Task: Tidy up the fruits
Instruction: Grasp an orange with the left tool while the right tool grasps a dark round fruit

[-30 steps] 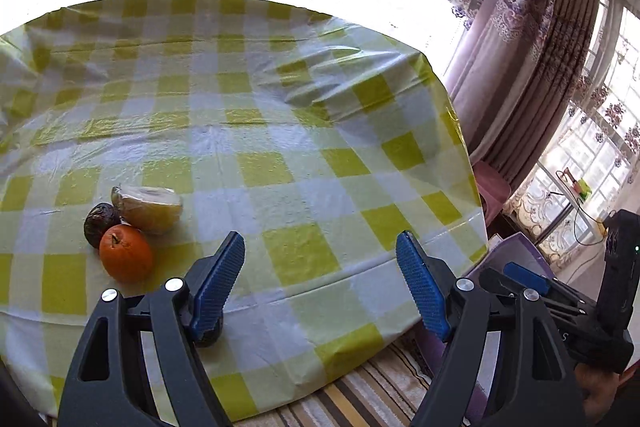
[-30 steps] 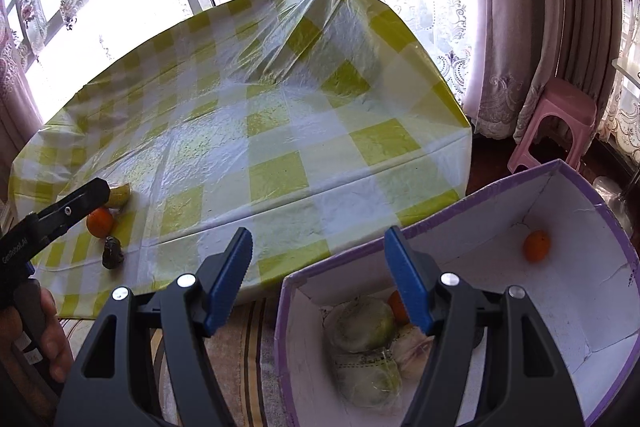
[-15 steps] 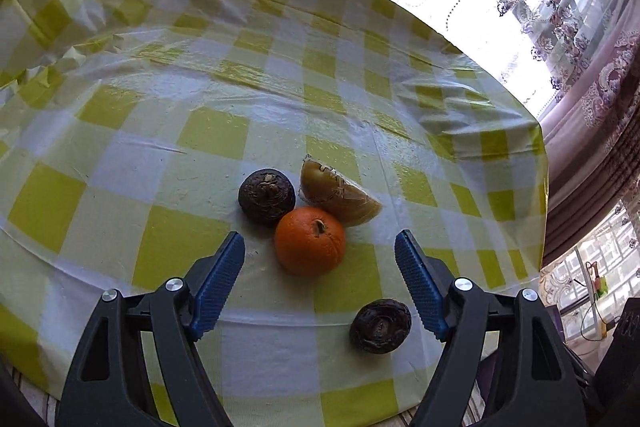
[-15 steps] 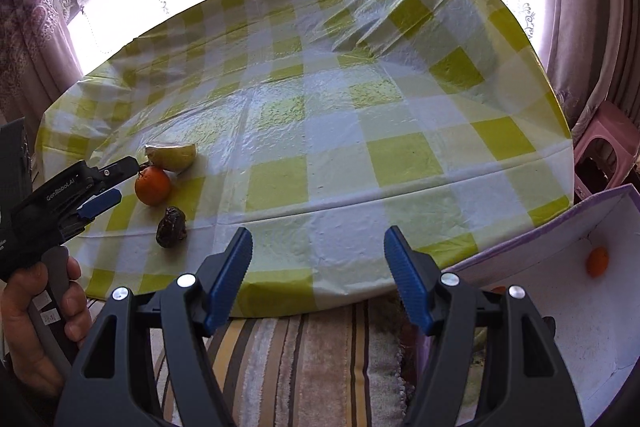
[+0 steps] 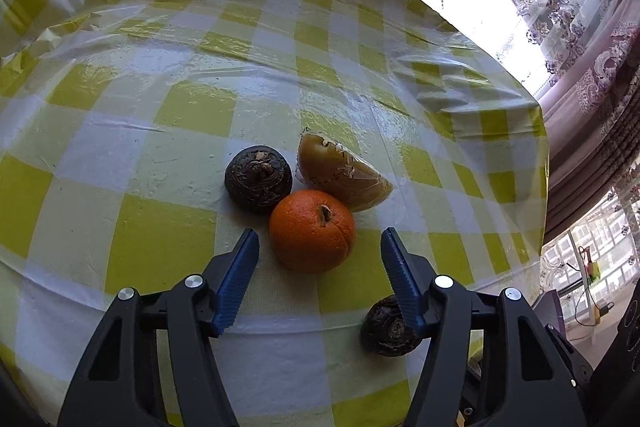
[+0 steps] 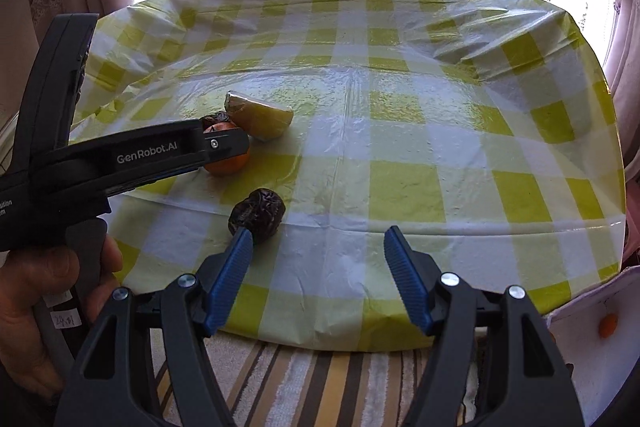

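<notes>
On the checked tablecloth (image 5: pixel 168 247) a dark wrinkled fruit (image 5: pixel 258 179) sits at the left, touching the orange (image 5: pixel 312 231), with a wrapped yellow wedge (image 5: pixel 344 175) just behind. The left gripper (image 5: pixel 320 251) straddles the orange, jaws closing but not yet pressing it, apparently to lift it. A second dark fruit (image 6: pixel 258 215) lies near the table edge. The right gripper (image 6: pixel 318 247) hangs half open, empty, just beside that fruit. The white box (image 6: pixel 592 311), far right, holds a small orange fruit (image 6: pixel 608 325).
</notes>
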Available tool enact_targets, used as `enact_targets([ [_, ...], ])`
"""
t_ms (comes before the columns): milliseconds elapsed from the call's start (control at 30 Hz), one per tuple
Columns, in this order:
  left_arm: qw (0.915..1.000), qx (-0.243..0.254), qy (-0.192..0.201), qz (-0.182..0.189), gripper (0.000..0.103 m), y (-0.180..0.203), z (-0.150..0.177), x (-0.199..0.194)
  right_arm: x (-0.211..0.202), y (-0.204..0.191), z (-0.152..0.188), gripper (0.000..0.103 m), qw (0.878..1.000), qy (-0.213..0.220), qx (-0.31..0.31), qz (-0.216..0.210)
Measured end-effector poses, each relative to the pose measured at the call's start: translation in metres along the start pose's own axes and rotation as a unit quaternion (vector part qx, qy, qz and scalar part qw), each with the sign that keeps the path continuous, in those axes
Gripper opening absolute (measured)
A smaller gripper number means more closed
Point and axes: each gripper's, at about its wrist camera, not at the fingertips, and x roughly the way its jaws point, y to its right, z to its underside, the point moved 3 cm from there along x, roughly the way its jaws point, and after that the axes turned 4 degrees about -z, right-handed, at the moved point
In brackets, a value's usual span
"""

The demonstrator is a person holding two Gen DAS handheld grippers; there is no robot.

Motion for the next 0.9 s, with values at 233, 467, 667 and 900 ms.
enact_targets([
  [233,0.9999,-0.008,0.003,0.008,0.042,-0.004,-0.001,0.002,0.016,-0.030,-0.005,0.069,0.997,0.005,-0.067,0.021],
  [467,0.9995,-0.024,0.013,0.015,0.042,-0.011,0.000,-0.002,0.024,-0.051,-0.005,0.067,0.991,0.010,-0.125,0.052],
  [667,0.9991,-0.034,0.018,0.017,0.042,-0.015,0.001,-0.006,0.032,-0.061,-0.003,0.053,0.985,0.001,-0.158,0.072],
  [900,0.9991,-0.033,0.019,0.016,0.042,-0.015,0.001,-0.006,0.036,-0.061,-0.001,0.042,0.984,0.000,-0.162,0.076],
])
